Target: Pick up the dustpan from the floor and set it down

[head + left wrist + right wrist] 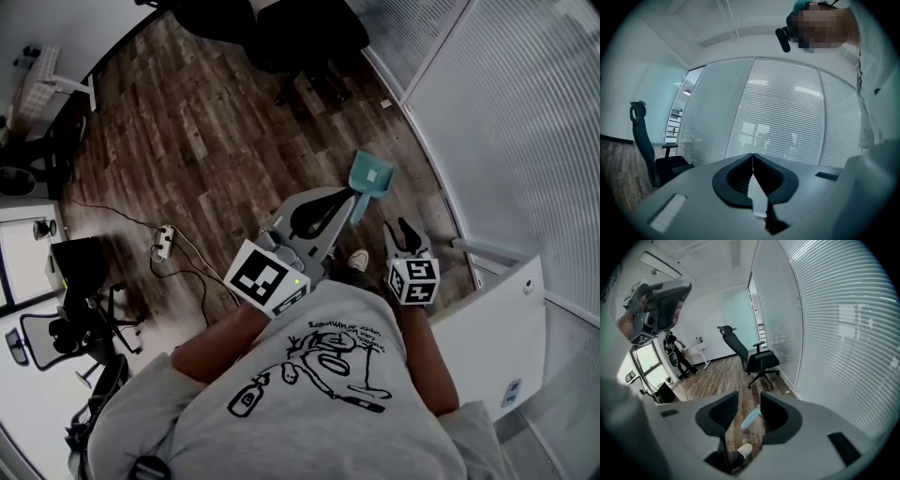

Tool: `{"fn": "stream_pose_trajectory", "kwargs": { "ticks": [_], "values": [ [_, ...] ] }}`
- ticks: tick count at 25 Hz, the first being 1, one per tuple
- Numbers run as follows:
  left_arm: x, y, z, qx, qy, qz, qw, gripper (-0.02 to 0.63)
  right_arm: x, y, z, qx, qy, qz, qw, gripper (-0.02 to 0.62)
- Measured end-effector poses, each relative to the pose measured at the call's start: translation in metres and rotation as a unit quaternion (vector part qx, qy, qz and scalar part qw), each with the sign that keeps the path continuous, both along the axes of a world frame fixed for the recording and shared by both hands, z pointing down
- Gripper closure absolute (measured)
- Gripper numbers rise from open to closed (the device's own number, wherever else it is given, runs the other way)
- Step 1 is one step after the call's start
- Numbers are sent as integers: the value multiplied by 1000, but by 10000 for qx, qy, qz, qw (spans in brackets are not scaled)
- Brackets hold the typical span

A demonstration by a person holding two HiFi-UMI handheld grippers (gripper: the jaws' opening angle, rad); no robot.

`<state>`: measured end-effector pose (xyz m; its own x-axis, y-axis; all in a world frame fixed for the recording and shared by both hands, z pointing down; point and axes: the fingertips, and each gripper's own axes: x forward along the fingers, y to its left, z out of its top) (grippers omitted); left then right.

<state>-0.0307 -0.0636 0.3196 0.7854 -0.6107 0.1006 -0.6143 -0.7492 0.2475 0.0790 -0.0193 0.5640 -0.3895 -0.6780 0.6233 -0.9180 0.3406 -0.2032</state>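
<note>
Wooden floor [206, 141] carries the teal dustpan [372, 175], below the right gripper [749, 401], whose fingers are half open, empty. The left gripper [752, 161] has closed, empty fingers. This looks like the approach step; next, the right gripper must lower onto the dustpan.

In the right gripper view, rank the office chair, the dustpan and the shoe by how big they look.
1. office chair: clearly the largest.
2. dustpan and shoe: about alike. The dustpan is partly hidden and the shoe sits nearer the camera, so I won't rank them.

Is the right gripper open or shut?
Open. The right gripper has its jaws apart; only the far-off dustpan on the floor shows through the gap.
</note>
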Motion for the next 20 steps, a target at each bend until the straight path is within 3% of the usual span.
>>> {"fn": "stream_pose_trajectory", "kwargs": {
  "ticks": [7,20],
  "values": [
    [-6,-2,5,-71,-13,-42,10000,604,-4,1,37,-416,-122,-47,9991,463],
    [-16,-2,16,-197,-54,-108,9997,604,-11,-1,103,-1178,-819,331,9891,436]
  ]
}}
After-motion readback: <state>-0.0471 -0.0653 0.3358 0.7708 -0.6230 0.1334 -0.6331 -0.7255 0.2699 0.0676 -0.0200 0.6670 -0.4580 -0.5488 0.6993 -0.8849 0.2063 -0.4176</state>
